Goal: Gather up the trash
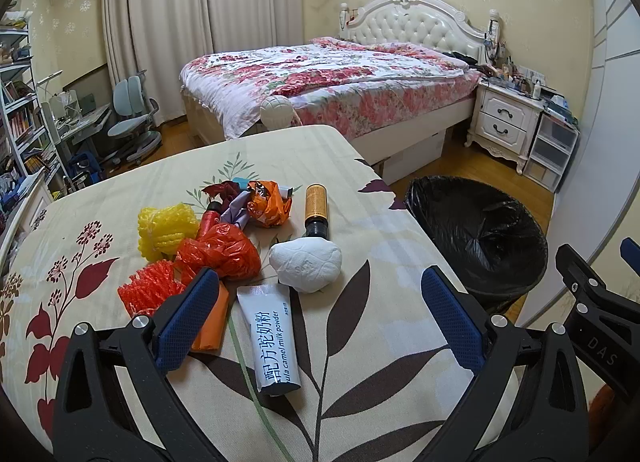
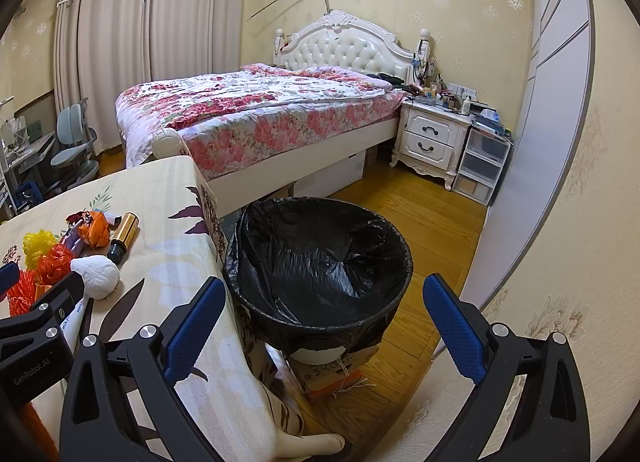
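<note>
Trash is lying heaped on the bench (image 1: 380, 222): a white sachet (image 1: 274, 338), crumpled tissue (image 1: 306, 264), orange bag (image 1: 220, 252) and brown bottle (image 1: 316, 208). The left claw (image 1: 316, 316) is hovering released over the sachet; the right claw (image 2: 320, 324) is gaping over the black-lined bin (image 2: 320, 258) beside the bench.

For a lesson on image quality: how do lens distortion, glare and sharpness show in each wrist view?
Left wrist view: strong fisheye bending, dark corners; the crumpled tissue and milk powder sachet are sharp under soft, even light. Right wrist view: the wardrobe edge bows into a curve, and the black bin liner shows faint sheen, no harsh glare.
</note>
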Action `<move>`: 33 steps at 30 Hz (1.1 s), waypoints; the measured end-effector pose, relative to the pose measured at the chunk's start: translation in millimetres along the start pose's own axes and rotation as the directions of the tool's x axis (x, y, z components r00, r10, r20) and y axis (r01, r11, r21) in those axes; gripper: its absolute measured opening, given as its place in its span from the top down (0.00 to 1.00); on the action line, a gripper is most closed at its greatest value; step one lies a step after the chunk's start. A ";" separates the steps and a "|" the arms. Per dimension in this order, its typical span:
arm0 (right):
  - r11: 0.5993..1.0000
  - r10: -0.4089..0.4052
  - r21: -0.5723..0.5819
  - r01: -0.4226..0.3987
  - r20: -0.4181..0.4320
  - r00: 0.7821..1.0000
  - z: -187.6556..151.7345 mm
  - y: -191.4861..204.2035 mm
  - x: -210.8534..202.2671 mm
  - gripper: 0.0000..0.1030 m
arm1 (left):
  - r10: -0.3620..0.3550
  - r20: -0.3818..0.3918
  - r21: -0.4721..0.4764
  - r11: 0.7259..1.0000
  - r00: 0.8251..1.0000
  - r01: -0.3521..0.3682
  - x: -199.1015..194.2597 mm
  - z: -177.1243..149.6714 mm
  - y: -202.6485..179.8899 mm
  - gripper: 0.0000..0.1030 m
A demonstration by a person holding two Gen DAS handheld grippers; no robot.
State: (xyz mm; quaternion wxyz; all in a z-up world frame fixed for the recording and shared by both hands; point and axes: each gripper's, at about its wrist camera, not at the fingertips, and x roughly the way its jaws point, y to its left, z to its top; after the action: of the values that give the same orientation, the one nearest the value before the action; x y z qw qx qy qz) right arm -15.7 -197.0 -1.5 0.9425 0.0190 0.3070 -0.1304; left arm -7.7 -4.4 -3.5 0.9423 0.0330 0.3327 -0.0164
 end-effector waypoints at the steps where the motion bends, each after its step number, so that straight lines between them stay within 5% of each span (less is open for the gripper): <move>1: 1.000 0.000 0.000 0.000 -0.001 1.000 -0.1 0.1 0.2 0.06 | 0.000 -0.001 0.000 1.000 1.000 0.000 -0.2 -0.3 0.0 0.04; 33: 1.000 -0.002 -0.002 0.002 -0.009 1.000 -2.7 2.5 0.9 0.06 | -0.009 -0.022 0.013 1.000 1.000 0.010 3.0 -8.7 -4.5 0.04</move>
State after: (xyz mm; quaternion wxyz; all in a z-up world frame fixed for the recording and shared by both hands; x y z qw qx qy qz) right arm -15.9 -194.6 -4.3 0.9411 0.0183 0.3112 -0.1308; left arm -11.1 -8.2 -12.3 0.9383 0.0378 0.3431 -0.0227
